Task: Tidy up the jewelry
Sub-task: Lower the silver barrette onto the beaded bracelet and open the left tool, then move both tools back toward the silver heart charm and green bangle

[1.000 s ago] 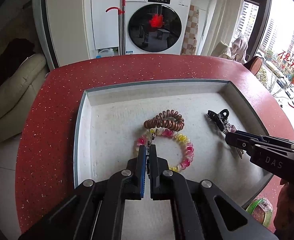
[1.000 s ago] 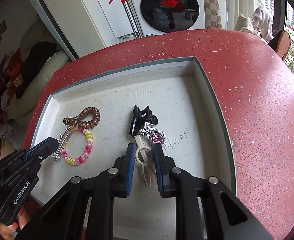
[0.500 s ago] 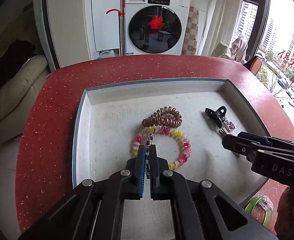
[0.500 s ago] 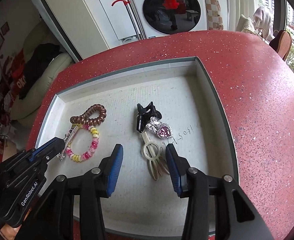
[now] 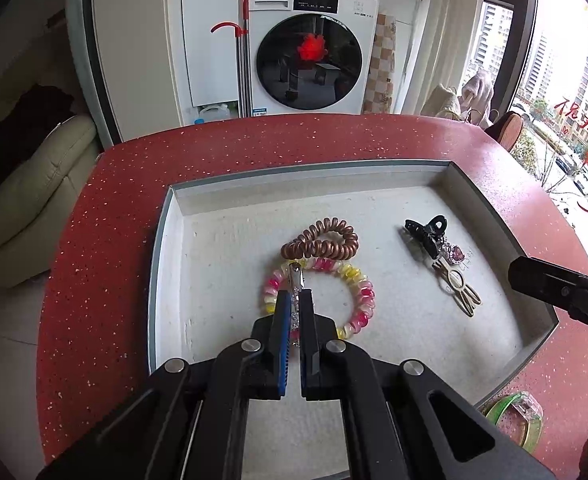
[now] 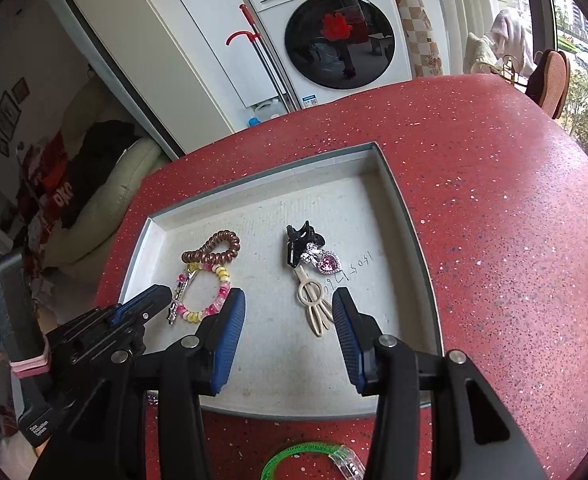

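Note:
A grey tray (image 5: 170, 260) on the red table holds a brown coil hair tie (image 5: 321, 240), a pink-and-yellow bead bracelet (image 5: 357, 284), a black claw clip (image 5: 425, 232), a pink heart brooch (image 5: 455, 254) and a cream hair clip (image 5: 457, 284). My left gripper (image 5: 294, 294) is shut on a thin silver sparkly clip (image 5: 295, 276) just over the bracelet's left side. My right gripper (image 6: 289, 296) stands open, raised above the near end of the cream hair clip (image 6: 311, 300), which lies loose on the tray floor. The right gripper's dark finger (image 5: 553, 284) shows at the right edge of the left wrist view.
The red speckled table (image 6: 493, 240) surrounds the tray on all sides. A green see-through case (image 6: 305, 460) lies on the table at the tray's near edge. Beyond the far table edge stand a washing machine (image 5: 309, 48) and, to the left, a cream sofa (image 5: 34, 184).
My right gripper opened off the cream hair clip and drew back and up, leaving the clip in the tray. My left gripper stayed shut on the silver clip and hardly moved.

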`<state>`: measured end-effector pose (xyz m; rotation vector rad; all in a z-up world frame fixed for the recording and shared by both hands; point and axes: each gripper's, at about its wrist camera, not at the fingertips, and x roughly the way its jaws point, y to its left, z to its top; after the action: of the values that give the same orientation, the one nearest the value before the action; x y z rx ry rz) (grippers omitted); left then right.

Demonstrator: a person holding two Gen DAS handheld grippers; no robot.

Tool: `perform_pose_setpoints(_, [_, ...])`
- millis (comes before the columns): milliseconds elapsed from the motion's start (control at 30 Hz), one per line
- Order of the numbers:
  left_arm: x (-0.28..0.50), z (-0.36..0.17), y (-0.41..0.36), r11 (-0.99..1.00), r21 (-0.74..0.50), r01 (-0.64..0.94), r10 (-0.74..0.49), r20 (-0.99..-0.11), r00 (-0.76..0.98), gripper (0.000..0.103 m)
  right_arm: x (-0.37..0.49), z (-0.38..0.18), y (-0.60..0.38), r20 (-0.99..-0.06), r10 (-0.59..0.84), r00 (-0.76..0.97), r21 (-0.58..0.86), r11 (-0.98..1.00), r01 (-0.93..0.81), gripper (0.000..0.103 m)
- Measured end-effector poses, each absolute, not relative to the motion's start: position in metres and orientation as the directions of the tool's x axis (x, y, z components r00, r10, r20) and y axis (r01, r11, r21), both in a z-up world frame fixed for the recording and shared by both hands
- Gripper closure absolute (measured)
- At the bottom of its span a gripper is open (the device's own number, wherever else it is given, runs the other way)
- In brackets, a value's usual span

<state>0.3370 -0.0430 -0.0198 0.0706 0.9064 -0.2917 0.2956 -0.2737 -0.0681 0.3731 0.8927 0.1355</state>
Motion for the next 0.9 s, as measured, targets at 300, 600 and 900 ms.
perform_pose_setpoints(300, [0.334,-0.008,-0.043,0.959,-0.066,0.276,-0.223,-0.777,0.589,0.082,0.277,-0.059,-0.285,-0.714,0.277,0.643,0.400,0.915,0.049,0.054])
perform_pose_setpoints(600, [0.323,0.006,-0.028,0.961,-0.099,0.256,-0.237,-0.772,0.590,0.082,0.259,-0.057,-0.294,-0.703,0.292,0.648,0.424,0.904,0.052,0.029])
perform_pose_setpoints(900, [0.319,-0.003,-0.025,0.971,-0.056,0.234,-0.196,-0.748,0.634,0.000,0.240,-0.058,-0.298,-0.698,0.296,0.652,0.432,0.901,0.053,0.020])
